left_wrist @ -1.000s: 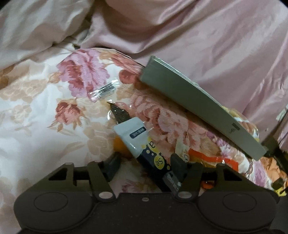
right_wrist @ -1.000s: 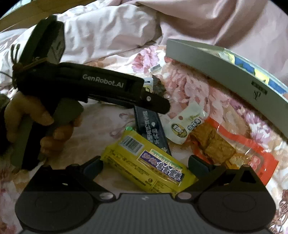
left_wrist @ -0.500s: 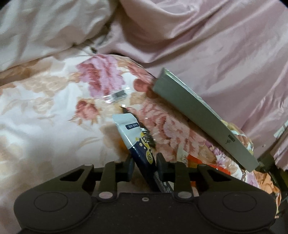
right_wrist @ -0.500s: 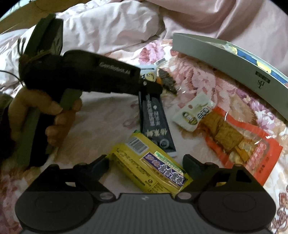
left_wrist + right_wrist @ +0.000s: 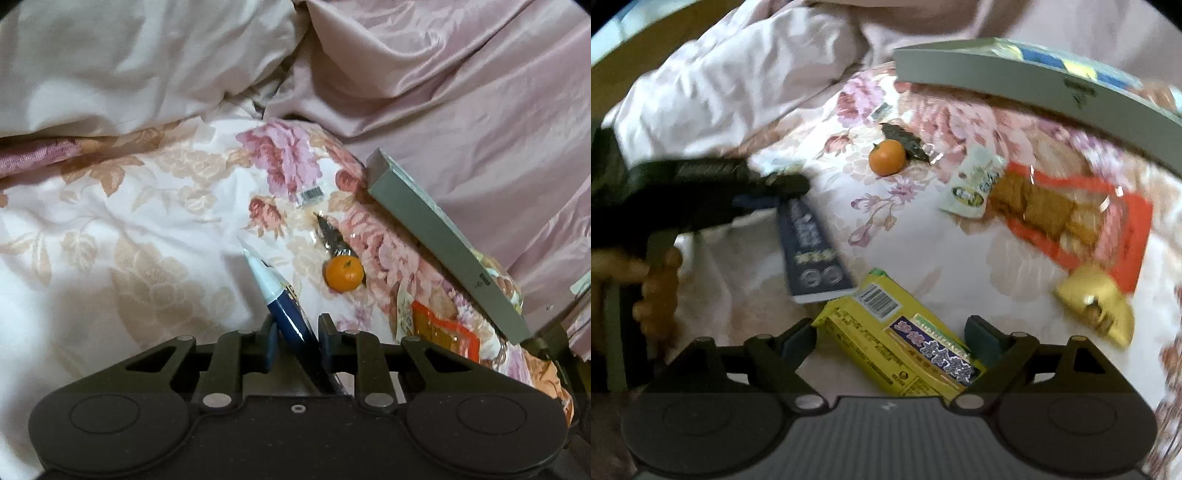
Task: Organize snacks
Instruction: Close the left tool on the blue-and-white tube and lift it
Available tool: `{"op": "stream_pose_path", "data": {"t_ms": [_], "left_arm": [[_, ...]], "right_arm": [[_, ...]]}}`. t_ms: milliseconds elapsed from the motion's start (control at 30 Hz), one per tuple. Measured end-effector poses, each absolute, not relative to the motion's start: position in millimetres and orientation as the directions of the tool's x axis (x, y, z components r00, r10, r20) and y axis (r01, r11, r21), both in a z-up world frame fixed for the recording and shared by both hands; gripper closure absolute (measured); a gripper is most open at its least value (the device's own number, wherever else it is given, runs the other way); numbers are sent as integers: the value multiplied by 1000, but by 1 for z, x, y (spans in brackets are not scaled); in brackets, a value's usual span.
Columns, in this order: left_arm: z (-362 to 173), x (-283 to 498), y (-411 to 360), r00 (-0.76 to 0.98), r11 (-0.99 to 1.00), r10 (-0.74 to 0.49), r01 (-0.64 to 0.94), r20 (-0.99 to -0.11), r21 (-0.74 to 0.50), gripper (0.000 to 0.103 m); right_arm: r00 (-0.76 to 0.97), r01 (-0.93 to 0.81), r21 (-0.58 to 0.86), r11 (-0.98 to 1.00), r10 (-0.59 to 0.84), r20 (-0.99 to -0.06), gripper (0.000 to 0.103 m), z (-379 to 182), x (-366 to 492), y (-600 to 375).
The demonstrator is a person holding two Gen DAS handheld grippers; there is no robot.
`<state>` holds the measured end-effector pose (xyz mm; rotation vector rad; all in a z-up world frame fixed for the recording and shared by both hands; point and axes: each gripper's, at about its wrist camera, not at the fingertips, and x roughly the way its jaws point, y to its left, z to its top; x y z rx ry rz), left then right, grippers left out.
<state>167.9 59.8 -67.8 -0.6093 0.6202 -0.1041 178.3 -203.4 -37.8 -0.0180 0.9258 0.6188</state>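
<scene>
A floral bedspread (image 5: 122,236), white with pink and tan blossoms, fills the ground ahead of and below the claw. Beyond it, up left, lies a rumpled white duvet (image 5: 140,62); up right, folds of glossy pink satin (image 5: 461,96). In the right view's far upper left corner shows a tan strip (image 5: 646,51), perhaps wood.

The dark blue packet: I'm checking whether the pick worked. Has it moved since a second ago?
Yes. The dark blue packet, clamped in the left gripper, has lifted and swung left, uncovering the orange near the grey box.
</scene>
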Motion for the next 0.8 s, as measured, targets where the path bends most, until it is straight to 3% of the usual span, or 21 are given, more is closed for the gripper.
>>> {"op": "stream_pose_path", "data": {"t_ms": [67,167,300,367,467,533,800], "left_arm": [[-66,168,58,809,833,-268,-78,-523,-547,77],[-64,165,52,802,851,-269,-60,-533,-521,65],[-63,166,47,799,851,-292,-35,-526,-525,43],[-64,169,42,799,861,-290,-23,-527,-509,39],[-64,176,31,802,893,-269,-1,-534,-450,38],[-65,180,23,802,915,-254,20,-540,-402,38],[-65,204,-4,766,942,-316,181,-560,-284,39]], "right_arm": [[425,-500,288,817,521,-740,8,-37,172,-203],[426,-523,282,805,533,-731,8,-33,162,-198],[441,-576,203,792,510,-738,6,-27,157,-197],[473,-617,102,780,472,-744,4,-23,157,-197],[511,-672,-44,739,420,-749,3,-21,153,-200],[504,-700,-68,711,424,-752,3,-22,153,-205],[333,-764,94,638,516,-789,10,-27,166,-220]]}}
